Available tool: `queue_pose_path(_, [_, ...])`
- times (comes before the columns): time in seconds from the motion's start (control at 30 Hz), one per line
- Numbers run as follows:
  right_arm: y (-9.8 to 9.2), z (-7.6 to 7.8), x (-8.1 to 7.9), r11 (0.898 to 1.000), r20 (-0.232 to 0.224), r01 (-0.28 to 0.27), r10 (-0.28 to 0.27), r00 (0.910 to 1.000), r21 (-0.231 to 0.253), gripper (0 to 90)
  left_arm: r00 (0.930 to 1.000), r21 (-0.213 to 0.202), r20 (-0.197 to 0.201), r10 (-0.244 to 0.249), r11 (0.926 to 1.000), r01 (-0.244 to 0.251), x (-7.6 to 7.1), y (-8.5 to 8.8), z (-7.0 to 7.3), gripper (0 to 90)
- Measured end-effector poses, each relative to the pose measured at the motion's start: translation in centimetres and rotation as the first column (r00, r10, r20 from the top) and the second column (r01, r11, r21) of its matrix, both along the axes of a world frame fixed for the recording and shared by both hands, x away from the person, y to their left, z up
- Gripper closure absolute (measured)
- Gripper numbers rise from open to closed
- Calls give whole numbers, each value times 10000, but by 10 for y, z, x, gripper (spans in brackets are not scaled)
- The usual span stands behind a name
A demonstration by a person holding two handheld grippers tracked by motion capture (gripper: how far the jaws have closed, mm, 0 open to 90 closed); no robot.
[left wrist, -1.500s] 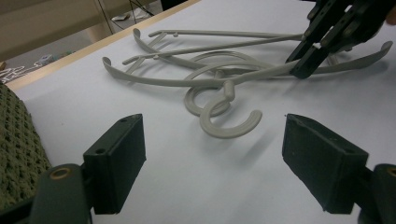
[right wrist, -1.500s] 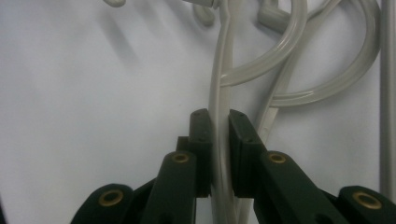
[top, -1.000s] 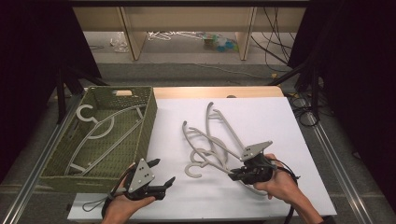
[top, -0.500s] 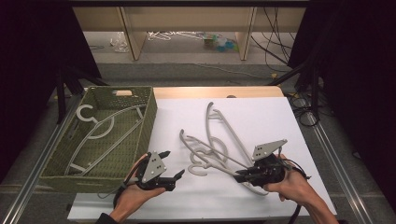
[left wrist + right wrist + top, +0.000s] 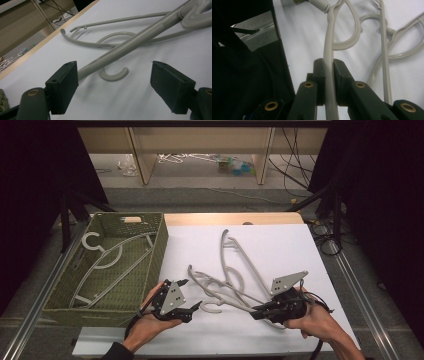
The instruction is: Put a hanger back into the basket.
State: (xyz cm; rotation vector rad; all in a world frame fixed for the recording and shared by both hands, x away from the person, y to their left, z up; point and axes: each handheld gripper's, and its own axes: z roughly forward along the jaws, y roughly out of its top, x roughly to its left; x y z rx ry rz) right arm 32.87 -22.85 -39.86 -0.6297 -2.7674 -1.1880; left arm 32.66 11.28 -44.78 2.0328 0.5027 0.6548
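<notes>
Lying flat, hanger [image 5: 235, 295] hook toward basket [image 5: 150, 270]

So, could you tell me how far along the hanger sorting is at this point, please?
Done: at least one grey hanger already lies in the green basket.

In hand: the right hand-held gripper is shut on one hanger of the tangled pile on the white table. The left hand-held gripper is open, its jaws facing a hanger hook.

Left: freeing the pile's hangers and, apparently, moving them to the basket.
</notes>
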Motion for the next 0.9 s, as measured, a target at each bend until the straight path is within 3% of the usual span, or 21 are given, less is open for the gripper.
queue_pose_path(0.33, [1, 2, -2, 9998, -8, -197, 197, 9998, 54, 815, 9979, 58, 393, -516, 9987, 514, 4, -5, 5, 219])
queue_pose_path(0.4, [1, 2, -2, 9997, 83, -232, 232, 9997, 94, 814, 9960, 275, 554, -704, 9972, 689, 5, -5, 6, 224])
queue_pose_path(0.43, [1, 3, -3, 9997, 17, -212, 211, 9998, 133, 813, 9961, 166, 480, -743, 9971, 736, 5, -6, 6, 235])
queue_pose_path(0.53, [1, 5, -3, 9995, 44, -258, 257, 9997, 188, 814, 9932, 399, 463, -1072, 9936, 1054, 6, -9, 4, 263])
queue_pose_path(0.73, [1, 5, -4, 9994, 27, -327, 326, 9995, 137, 814, 9797, 1245, 779, -1847, 9768, 1743, 11, -22, 3, 343])
queue_pose_path(0.8, [1, 5, -4, 9991, 57, -403, 402, 9992, 150, 814, 9690, 1616, 912, -2297, 9635, 2132, 13, -26, 4, 380])
queue_pose_path(0.87, [1, 5, -4, 9991, 101, -392, 391, 9992, 159, 814, 9627, 1470, 763, -2595, 9579, 2465, 16, -29, 3, 428])
queue_pose_path(0.9, [1, 5, -4, 9988, 65, -456, 455, 9989, 166, 814, 9593, 1676, 689, -2737, 9511, 2593, 17, -29, 3, 435])
